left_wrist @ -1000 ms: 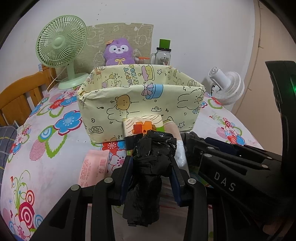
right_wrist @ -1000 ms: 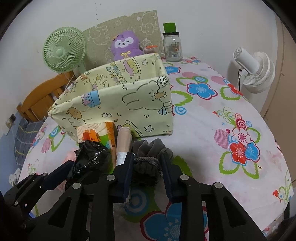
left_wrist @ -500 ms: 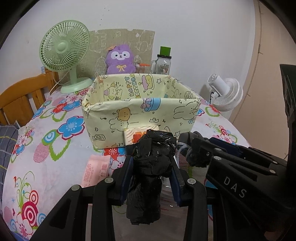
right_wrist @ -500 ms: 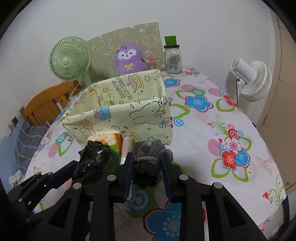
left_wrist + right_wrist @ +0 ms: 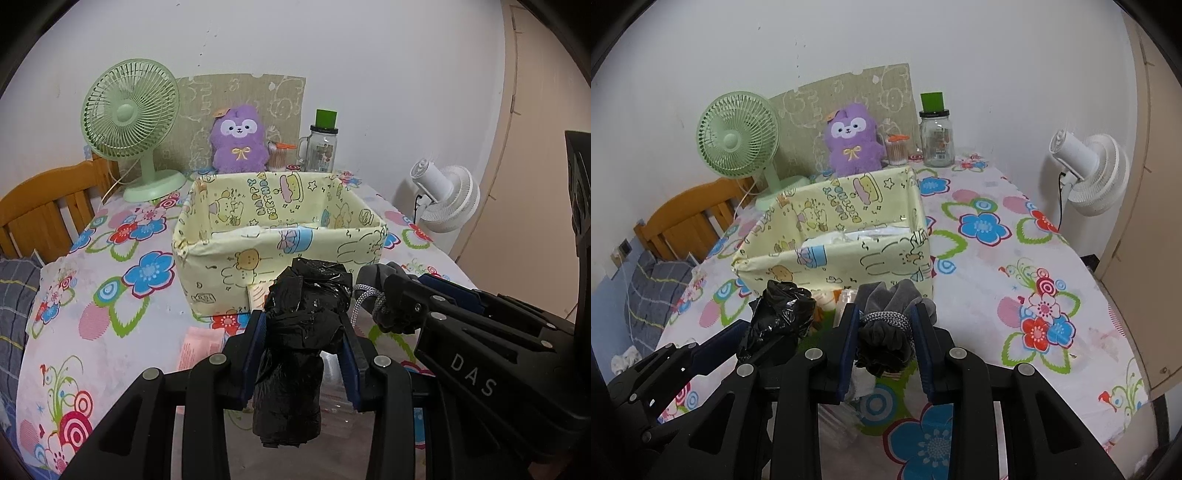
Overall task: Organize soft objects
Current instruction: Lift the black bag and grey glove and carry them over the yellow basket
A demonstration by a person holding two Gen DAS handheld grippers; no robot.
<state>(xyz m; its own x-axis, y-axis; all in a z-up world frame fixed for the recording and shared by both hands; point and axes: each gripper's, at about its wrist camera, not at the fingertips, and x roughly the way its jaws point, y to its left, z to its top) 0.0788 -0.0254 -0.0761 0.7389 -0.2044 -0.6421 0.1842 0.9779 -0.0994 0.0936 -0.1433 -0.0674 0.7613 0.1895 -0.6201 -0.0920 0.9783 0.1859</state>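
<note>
Left gripper (image 5: pixel 303 334) clamped around black plastic bag (image 5: pixel 301 328), right gripper (image 5: pixel 885 328) around grey pouch (image 5: pixel 886 325).

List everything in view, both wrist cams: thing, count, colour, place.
black plastic bag: 1, black, crumpled, clamped in left tongs
grey cloth bundle: 1, grey, cord tied round it, clamped in right tongs
storage box: 1, pale yellow cartoon print, open top, table centre
pink packet: 1, pink, flat on table in front of box
plush toy: 1, purple, behind box
green fan: 1, far left of table
white fan: 1, beside table's right edge
glass jar: 1, clear, green lid, far edge
cotton swab tub: 1, clear, beside jar
tablecloth: 1, white floral
wooden chair: 1, left
left tongs: 1, black
right tongs: 1, black
</note>
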